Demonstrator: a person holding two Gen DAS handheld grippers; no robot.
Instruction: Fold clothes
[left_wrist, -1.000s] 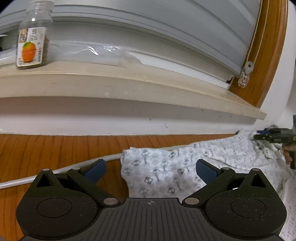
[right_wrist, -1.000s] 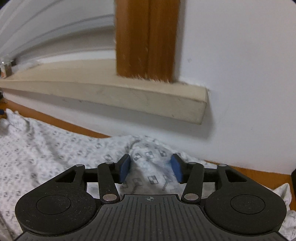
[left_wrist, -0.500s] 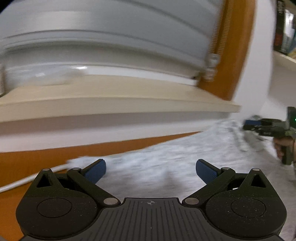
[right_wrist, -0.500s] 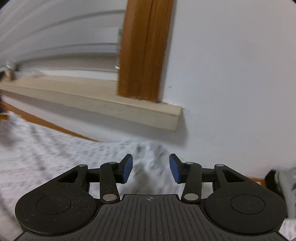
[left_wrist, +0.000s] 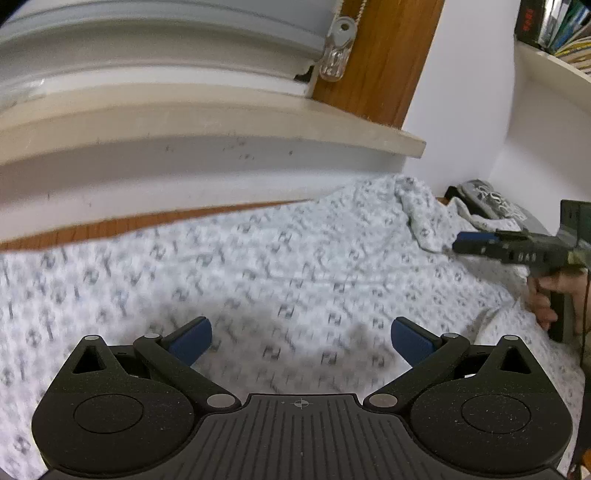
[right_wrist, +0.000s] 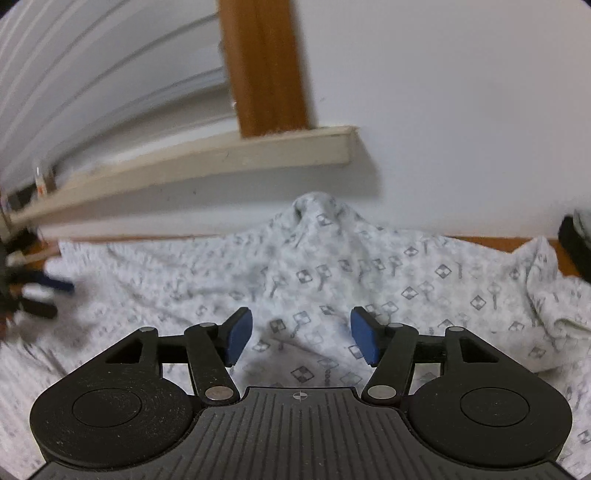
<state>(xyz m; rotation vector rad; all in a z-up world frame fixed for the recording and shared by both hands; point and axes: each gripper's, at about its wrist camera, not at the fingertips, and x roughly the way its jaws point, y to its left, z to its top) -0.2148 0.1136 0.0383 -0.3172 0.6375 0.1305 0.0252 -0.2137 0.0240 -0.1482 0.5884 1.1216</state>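
Left gripper: you are holding the left gripper (left_wrist: 301, 338) low over the cloth, its blue pads (left_wrist: 190, 338) spread wide apart and gripping nothing.
Right gripper: you are holding the right gripper (right_wrist: 301, 339) over the cloth too, its jaws parted with a clear gap and only fabric showing between them; from the left wrist view it is reaching in at the far right, your hand (left_wrist: 546, 301) wrapped round its handle.
Garment: the white patterned garment (left_wrist: 280, 266) is lying spread across the wooden table (left_wrist: 147, 223), filling the space under and ahead of both grippers; its far edge is bunching up into a peak (right_wrist: 317, 210) against the wall.
Grey cloth: another grey piece (left_wrist: 495, 206) is lying at the far right, just beyond the patterned one.
Windowsill: a pale windowsill (left_wrist: 229, 122) is running along the far wall above the table, with a wooden frame (left_wrist: 391, 55) rising from it.
Blind pull: a clear blind pull (left_wrist: 336, 59) is hanging beside that frame.
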